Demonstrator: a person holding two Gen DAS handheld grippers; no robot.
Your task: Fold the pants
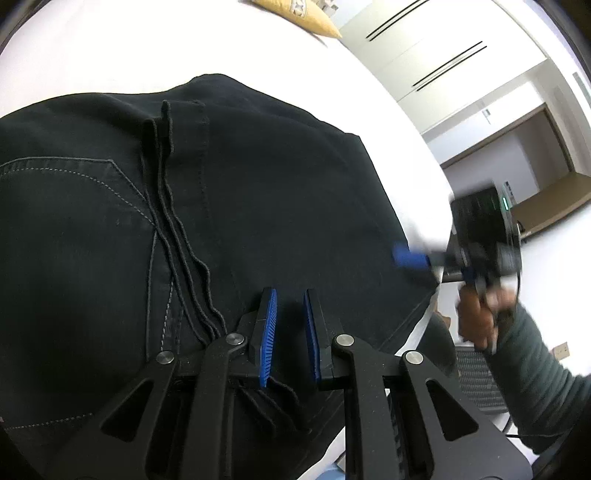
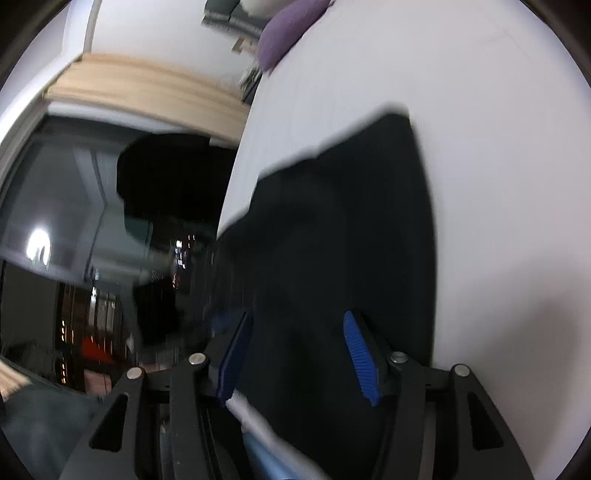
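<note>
Black pants (image 1: 229, 192) lie folded on the white bed (image 1: 110, 48), their layered edges and a stitched pocket facing me. At the near edge my left gripper (image 1: 290, 295) has its blue pads close together with dark cloth between them. At the pants' right edge a hand (image 1: 480, 317) in a grey-green sleeve holds the blurred right gripper (image 1: 408, 256). In the right wrist view that right gripper (image 2: 295, 317) stands open over the pants (image 2: 351, 221); the cloth lies under the gap, and neither pad presses on it.
A yellow pillow (image 1: 299, 14) and a purple cushion (image 2: 288, 33) lie at the far end of the bed. White wardrobe doors (image 1: 424, 40) and a wooden desk (image 1: 554, 195) stand beyond the bed's right side. A dark window (image 2: 74, 221) is past the bed edge.
</note>
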